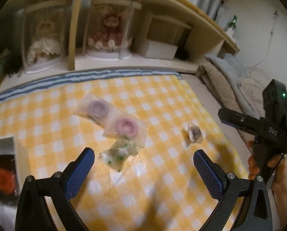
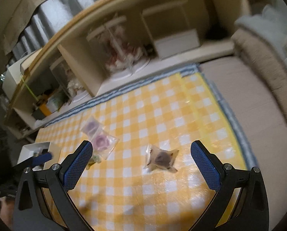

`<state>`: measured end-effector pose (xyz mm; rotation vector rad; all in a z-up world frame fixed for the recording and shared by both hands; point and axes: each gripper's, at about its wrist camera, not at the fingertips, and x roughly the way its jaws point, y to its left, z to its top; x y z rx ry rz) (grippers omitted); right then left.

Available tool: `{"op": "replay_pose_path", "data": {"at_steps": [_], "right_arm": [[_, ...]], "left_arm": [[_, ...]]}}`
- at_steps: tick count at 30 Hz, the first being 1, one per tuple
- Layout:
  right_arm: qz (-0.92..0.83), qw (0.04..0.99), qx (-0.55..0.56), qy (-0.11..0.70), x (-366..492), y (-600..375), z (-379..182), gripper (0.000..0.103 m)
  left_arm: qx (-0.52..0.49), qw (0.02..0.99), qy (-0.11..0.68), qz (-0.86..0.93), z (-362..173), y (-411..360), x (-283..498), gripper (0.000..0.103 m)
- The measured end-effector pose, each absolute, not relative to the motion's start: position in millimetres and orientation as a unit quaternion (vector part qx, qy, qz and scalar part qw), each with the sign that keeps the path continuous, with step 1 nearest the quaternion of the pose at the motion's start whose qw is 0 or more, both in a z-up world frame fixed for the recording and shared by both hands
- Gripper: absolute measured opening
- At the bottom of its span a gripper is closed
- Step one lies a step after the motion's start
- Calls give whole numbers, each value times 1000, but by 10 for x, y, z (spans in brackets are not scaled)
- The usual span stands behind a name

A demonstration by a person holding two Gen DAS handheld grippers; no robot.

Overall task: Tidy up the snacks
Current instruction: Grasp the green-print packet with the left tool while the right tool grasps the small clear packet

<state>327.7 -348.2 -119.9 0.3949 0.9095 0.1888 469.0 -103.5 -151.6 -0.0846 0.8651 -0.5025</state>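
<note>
Left gripper (image 1: 144,160): I had its blue-padded fingers spread wide, nothing between them, hovering over the yellow-and-white checked cloth (image 1: 162,104).
Right gripper (image 2: 141,160): jaws apart too, empty.
Green-flecked clear snack packet (image 1: 118,154): lay just ahead of my left fingers, touching the clear double pouch of purple and pink rings (image 1: 112,113).
Dark-centred clear packet (image 2: 161,158): sat on the cloth between my right fingers, well apart from the ring pouch.
White box (image 2: 31,150): at the cloth's left edge.

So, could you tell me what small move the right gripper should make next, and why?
Probably lower the right gripper onto the brown snack packet and close. Its jaws are wide open and empty, and the packet lies alone on the checked cloth between the fingers, apart from the pink packet.
</note>
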Motion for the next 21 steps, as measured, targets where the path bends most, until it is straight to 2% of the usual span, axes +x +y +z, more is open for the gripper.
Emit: {"op": "replay_pose_path", "data": {"at_steps": [3,6,9,13,21], "right_arm": [[112,858,230,445,3405,-3536,-1362,99],[133,836,304,437,3508,-3608,-1535,98],[148,826,329,433,3575,-3584,-1639,97],[160,821,297,461,3618,-3481,-1683,95],[172,812,205,519,3498,-3364,-1612,89]], "left_arm": [[-30,870,429,-243,-1673,-1121,4926,93],[-17,865,439,-243,-1784,-1156,5091,87],[-5,858,450,-248,-1872,-1211,5233,84],[15,849,464,-252,-1966,-1296,5358,83],[55,835,484,-254,-2045,-1484,5352,65]]}}
